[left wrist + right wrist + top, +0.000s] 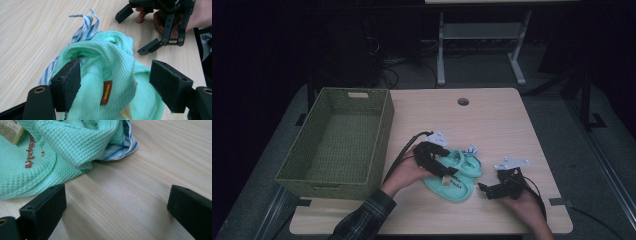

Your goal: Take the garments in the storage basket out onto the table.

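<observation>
A mint-green waffle-knit garment [453, 176] with a blue-and-white striped lining [83, 28] lies bunched on the wooden table [497, 120]. My left gripper [444, 171] is over it, and in the left gripper view the jaws [115, 77] stand wide apart around a raised green fold [107, 57] with a small brown label. The pads do not press on it. My right gripper [488, 190] rests low on the table to the right of the garment and is open. In the right gripper view, bare wood lies between its jaws [117, 200], with the green cloth [50, 150] just ahead to the left.
A green woven basket [384, 131] stands at the table's left with nothing seen inside. A round cable hole [463, 101] is near the far edge. Beyond the table are a dark floor and the legs of a grey frame [441, 55].
</observation>
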The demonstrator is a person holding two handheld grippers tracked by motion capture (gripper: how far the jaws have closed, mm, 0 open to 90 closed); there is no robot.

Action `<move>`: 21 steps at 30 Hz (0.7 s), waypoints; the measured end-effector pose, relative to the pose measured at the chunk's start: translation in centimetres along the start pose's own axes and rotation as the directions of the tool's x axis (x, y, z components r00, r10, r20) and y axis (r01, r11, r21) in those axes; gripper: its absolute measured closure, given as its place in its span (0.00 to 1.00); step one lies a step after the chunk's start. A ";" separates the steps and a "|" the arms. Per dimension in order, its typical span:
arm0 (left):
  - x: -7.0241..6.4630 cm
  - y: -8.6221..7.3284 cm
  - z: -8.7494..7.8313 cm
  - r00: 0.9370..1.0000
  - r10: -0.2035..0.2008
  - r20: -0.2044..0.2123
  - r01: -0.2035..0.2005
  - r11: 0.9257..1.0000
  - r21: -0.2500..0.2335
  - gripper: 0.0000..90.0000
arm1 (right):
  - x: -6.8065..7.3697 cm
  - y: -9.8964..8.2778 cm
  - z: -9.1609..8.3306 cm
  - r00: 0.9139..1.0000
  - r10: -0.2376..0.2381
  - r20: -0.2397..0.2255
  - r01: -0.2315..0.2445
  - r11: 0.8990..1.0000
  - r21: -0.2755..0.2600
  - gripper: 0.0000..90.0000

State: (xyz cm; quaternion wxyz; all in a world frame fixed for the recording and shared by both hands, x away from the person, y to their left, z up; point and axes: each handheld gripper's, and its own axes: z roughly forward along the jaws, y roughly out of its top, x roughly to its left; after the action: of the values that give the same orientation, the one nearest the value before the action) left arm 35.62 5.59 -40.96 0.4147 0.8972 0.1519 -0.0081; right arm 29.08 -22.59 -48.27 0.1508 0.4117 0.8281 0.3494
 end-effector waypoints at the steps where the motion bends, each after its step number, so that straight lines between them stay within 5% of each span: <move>1: 0.0 -0.1 -0.3 1.000 -0.005 -0.002 0.005 1.000 -0.001 0.27 | 0.0 0.0 0.0 1.000 0.000 0.000 0.000 1.000 -0.001 0.02; 16: -1.8 -4.1 -3.8 0.995 -0.078 -0.056 0.077 0.997 -0.017 0.29 | 0.0 0.0 0.0 1.000 0.001 0.000 -0.001 1.000 0.000 0.02; 21: -2.5 -5.6 -3.6 0.992 -0.100 -0.077 0.100 0.995 0.002 0.41 | 0.0 0.0 0.0 1.000 0.000 0.000 0.000 1.000 0.000 0.02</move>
State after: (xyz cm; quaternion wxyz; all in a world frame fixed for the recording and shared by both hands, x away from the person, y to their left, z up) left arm 31.27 10.98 -42.41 0.4049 0.8893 0.2125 0.0053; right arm 29.08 -22.59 -48.27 0.1507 0.4116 0.8282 0.3492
